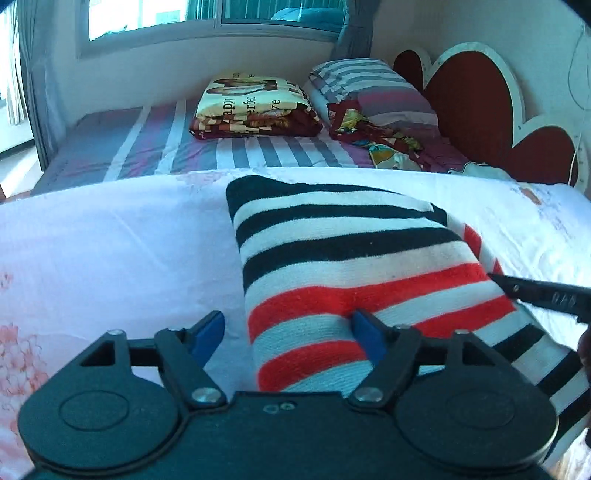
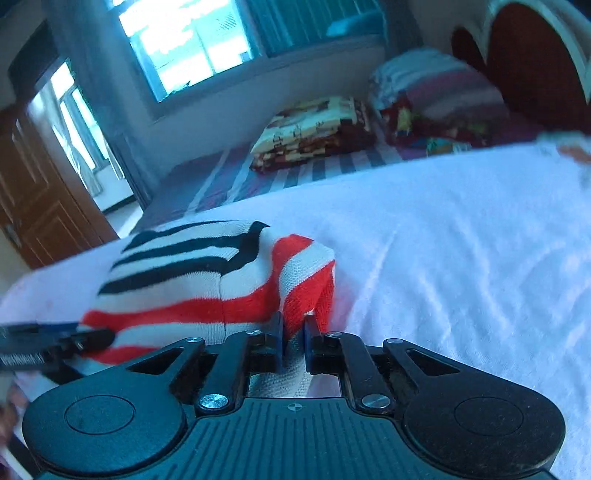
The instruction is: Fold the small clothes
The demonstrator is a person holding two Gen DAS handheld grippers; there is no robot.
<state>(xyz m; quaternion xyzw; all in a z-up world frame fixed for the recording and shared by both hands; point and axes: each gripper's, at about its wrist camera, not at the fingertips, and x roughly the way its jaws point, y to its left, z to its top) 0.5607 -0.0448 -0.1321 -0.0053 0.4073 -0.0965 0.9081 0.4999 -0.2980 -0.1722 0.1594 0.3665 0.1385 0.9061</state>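
Striped garment (image 2: pixel 207 280): our right gripper (image 2: pixel 293 341) pinches its near-right edge, our left gripper (image 1: pixel 288 332) gapes empty; one-sided pulling could undo the fold.

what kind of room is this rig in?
Most likely a home bedroom: a bed with a striped sheet, pillow against a heart-shaped headboard, and a folded blanket under a window.
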